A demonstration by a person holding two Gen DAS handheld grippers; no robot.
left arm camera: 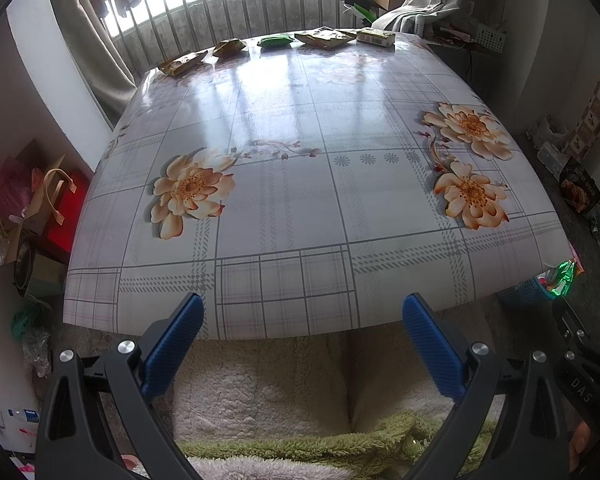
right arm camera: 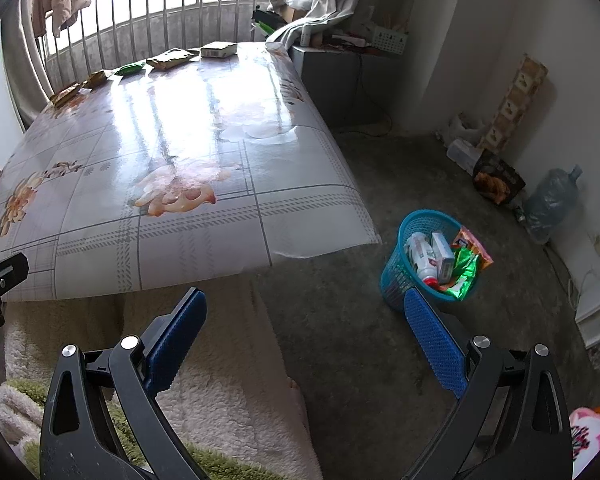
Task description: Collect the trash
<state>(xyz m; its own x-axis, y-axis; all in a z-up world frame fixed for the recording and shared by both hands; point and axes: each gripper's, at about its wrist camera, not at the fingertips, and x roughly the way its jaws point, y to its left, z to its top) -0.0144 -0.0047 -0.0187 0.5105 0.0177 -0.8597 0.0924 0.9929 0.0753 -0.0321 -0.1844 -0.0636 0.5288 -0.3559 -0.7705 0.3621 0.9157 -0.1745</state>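
Note:
A row of trash lies along the far edge of the flowered table (left arm camera: 300, 208): a brown wrapper (left arm camera: 182, 63), a crumpled brown packet (left arm camera: 230, 47), a green packet (left arm camera: 275, 41), a flat brown packet (left arm camera: 327, 37) and a small box (left arm camera: 375, 36). They also show in the right wrist view, the green packet (right arm camera: 130, 68) among them. A blue basket (right arm camera: 404, 268) on the floor right of the table holds a bottle, a box and wrappers. My left gripper (left arm camera: 302, 316) is open and empty at the table's near edge. My right gripper (right arm camera: 304, 312) is open and empty over the floor, left of the basket.
Bags and boxes (left arm camera: 40, 208) crowd the floor left of the table. A large water bottle (right arm camera: 550, 204), a dark bag (right arm camera: 496, 180) and a tall box (right arm camera: 516, 100) line the right wall. A grey cabinet (right arm camera: 332, 76) stands beyond the table's far right corner. Fleece fabric (left arm camera: 268, 384) lies below the grippers.

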